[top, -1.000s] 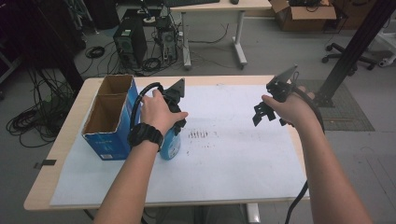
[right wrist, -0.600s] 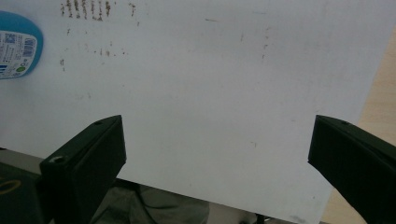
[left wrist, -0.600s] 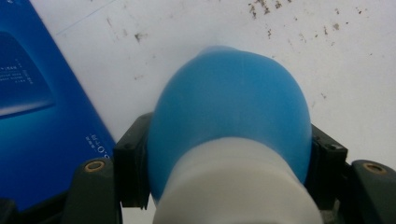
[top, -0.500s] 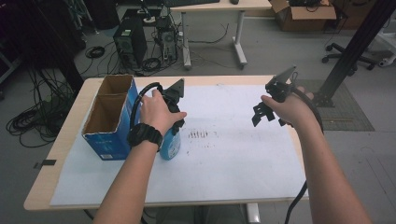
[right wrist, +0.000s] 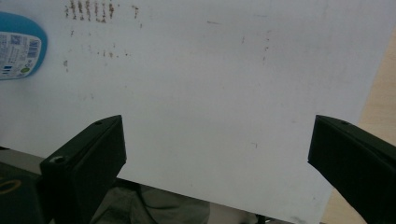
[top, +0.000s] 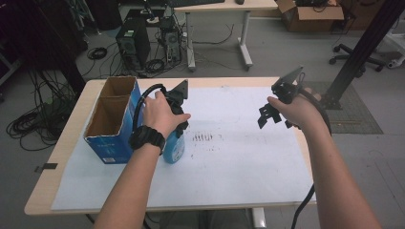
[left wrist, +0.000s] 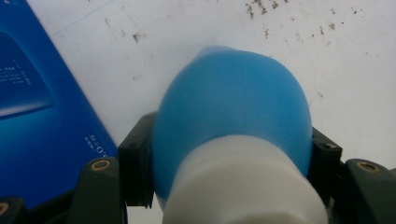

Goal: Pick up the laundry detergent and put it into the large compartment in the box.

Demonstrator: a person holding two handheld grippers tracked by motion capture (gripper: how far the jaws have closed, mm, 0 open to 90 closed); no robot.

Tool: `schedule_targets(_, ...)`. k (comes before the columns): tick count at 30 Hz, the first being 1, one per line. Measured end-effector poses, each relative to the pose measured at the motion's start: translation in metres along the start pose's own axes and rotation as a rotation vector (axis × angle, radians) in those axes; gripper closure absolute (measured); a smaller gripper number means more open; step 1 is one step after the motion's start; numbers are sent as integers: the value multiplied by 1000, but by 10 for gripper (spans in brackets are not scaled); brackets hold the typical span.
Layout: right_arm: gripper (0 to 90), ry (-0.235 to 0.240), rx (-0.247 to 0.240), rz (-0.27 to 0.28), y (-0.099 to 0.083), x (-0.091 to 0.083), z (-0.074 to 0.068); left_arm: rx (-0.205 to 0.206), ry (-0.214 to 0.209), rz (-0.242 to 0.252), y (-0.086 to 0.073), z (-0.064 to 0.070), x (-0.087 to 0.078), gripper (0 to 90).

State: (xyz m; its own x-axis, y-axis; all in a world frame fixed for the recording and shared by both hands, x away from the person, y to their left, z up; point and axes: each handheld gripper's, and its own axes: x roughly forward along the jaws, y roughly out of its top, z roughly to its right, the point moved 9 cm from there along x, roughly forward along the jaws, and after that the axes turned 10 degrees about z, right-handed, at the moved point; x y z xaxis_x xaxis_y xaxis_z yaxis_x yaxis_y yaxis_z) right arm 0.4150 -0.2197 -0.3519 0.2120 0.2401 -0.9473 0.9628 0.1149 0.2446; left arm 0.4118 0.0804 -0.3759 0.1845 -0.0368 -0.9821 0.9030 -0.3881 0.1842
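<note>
Left gripper (left wrist: 229,154) clamped rounded blue plastic bottle with white cap (left wrist: 233,126), just beside open blue cardboard box (top: 112,119). Right gripper (right wrist: 215,158) wide, empty. Risk: smooth curved body could slip from jaws or bump box.

Bare white sheet (top: 248,157) right of bottle (top: 174,149)

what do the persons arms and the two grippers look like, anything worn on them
Both forearms are bare, with no sleeves in the high view. The left wrist carries a black wristwatch. The left gripper and right gripper are black, each topped by a dark three-cornered plate. A black cable loops from the left one; another black cable trails along the right forearm. The jaws are blocky black pieces with small brass-coloured screws.
</note>
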Motion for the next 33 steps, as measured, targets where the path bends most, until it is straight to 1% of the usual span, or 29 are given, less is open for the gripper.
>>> schedule_targets(2, 41, 7, 0, 4, 1, -1, -1, 1, -1, -3, 0, 0, 0, 366)
schedule_targets(8, 41, 5, -2, 3, 2, -2, -1, -3, -1, -11, -1, -1, -2, 369)
schedule_targets(11, 40, 6, -1, 6, 2, -4, 0, 1, 1, -15, -1, 0, -7, 370)
schedule_targets(13, 39, 11, -1, 6, 2, -6, 0, -4, 2, -13, 0, 1, -13, 370)
schedule_targets(17, 39, 12, 2, 12, 3, -9, 0, -1, 1, -5, 3, 1, -28, 370)
schedule_targets(20, 39, 17, -6, 12, 4, -10, -2, 6, 3, 0, 5, 2, -40, 370)
schedule_targets(22, 39, 18, -10, 11, 4, -11, -2, 4, 7, -3, 6, 2, -50, 370)
schedule_targets(27, 38, 18, -10, 17, 6, -15, -3, -2, 9, 11, 12, 1, -74, 370)
schedule_targets(33, 38, 20, -17, 16, 8, -18, -4, -11, 22, 26, 20, -3, -102, 371)
